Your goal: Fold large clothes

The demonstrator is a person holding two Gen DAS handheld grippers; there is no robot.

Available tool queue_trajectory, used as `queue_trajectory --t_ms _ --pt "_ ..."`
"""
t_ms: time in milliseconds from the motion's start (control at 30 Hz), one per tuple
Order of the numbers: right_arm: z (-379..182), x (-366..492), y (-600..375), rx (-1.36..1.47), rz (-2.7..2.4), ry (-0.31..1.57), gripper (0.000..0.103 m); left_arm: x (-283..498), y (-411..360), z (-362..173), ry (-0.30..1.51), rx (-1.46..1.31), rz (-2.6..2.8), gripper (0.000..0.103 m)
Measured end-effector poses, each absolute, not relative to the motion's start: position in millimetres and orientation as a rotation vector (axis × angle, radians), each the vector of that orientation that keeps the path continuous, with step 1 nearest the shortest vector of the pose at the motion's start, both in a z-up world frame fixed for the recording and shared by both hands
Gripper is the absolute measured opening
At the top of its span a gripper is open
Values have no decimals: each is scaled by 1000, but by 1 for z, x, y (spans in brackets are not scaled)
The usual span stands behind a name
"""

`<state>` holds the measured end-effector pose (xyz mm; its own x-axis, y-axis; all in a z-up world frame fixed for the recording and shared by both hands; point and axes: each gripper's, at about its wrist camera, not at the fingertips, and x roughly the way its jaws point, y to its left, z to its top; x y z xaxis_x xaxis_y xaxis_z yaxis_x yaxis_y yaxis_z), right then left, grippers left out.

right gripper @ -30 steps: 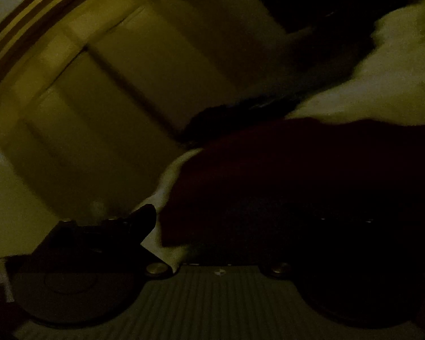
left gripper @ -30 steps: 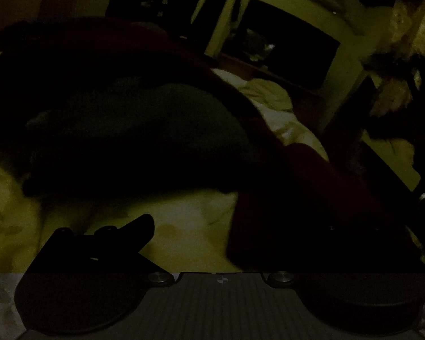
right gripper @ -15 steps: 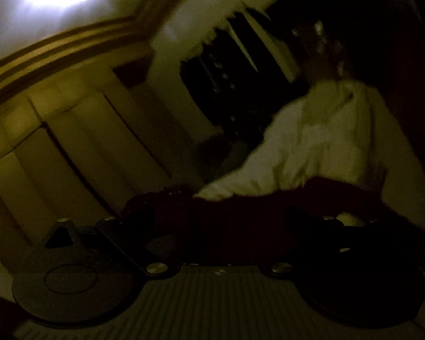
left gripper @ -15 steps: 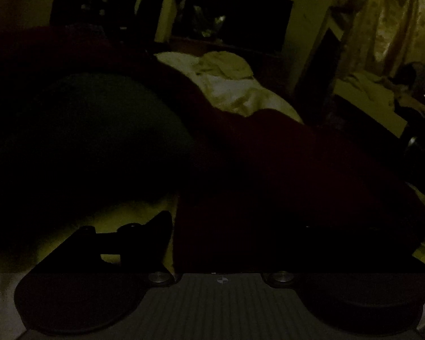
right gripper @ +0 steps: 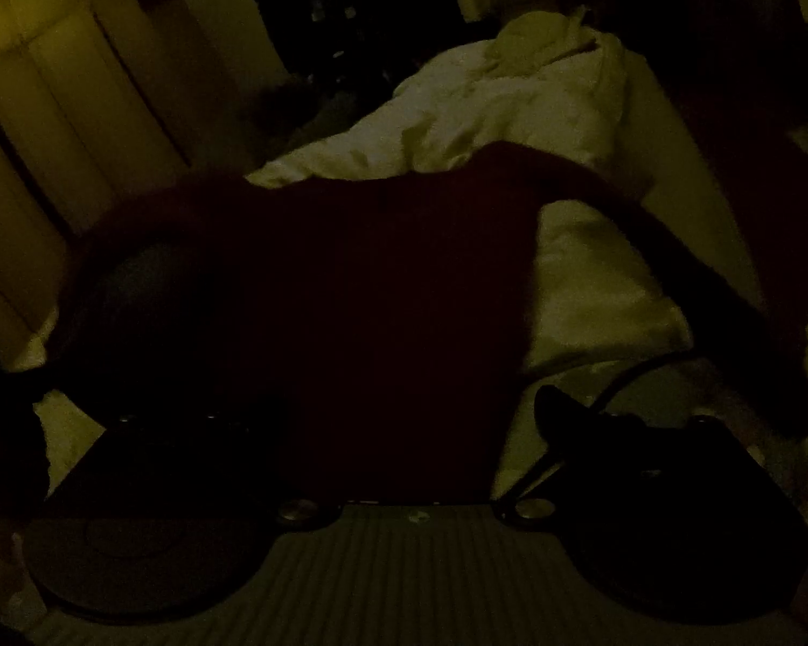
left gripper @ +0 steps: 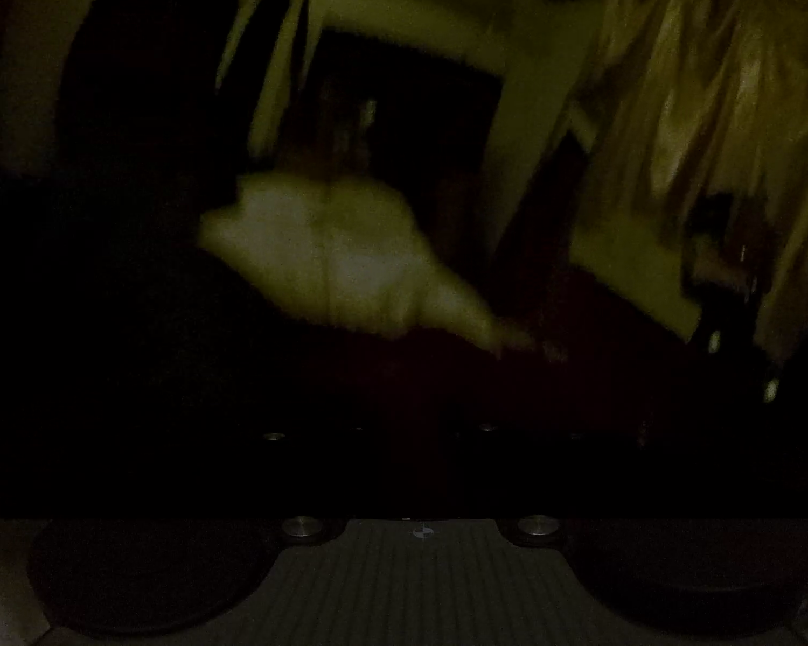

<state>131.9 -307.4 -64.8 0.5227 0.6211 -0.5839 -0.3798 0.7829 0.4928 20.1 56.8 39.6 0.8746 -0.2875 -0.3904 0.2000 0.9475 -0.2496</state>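
Observation:
The scene is very dark. A large dark red garment (right gripper: 382, 280) lies spread over a pale bed sheet (right gripper: 592, 290) in the right wrist view, one sleeve trailing to the right (right gripper: 727, 296). It covers the gap of my right gripper (right gripper: 404, 430); only the right finger (right gripper: 571, 414) shows, so its grip is unclear. In the blurred left wrist view the same red cloth (left gripper: 458, 393) fills the lower frame and hides my left gripper (left gripper: 404, 441), whose fingers are lost in the dark.
Crumpled pale bedding (right gripper: 533, 70) lies at the far end of the bed; it also shows in the left wrist view (left gripper: 328, 258). Wardrobe doors (right gripper: 70, 107) stand at left. Curtains (left gripper: 716, 107) hang at right. A dark cable (right gripper: 635, 371) crosses the sheet.
Both grippers have swung with the red garment. The left view has tilted upward and is blurred by motion; the right view has dropped from the ceiling to the bed, with the garment now spread across it.

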Motion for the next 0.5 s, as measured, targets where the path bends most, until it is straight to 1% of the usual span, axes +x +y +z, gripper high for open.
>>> queue_trajectory --t_ms 67,100,200,300,367,433,467,500 --pt "-65 134 -309 355 631 835 95 3 67 73 326 -183 -216 69" --pt "-66 136 -307 357 633 837 95 -5 72 84 298 -188 -213 69" --pt "-69 137 -310 370 662 842 95 -28 81 91 297 -194 -206 67" --pt "-67 133 -314 397 699 845 98 -49 94 66 383 -212 -143 68" --pt "-66 130 -313 379 704 844 98 -58 112 35 486 -295 -87 68" --pt "-66 128 -313 387 715 848 98 -63 131 -5 607 -380 -29 65" --pt "-65 127 -314 396 721 851 98 -63 137 -25 662 -385 8 61" --pt "-65 126 -314 406 728 857 99 -63 142 -40 693 -387 33 61"
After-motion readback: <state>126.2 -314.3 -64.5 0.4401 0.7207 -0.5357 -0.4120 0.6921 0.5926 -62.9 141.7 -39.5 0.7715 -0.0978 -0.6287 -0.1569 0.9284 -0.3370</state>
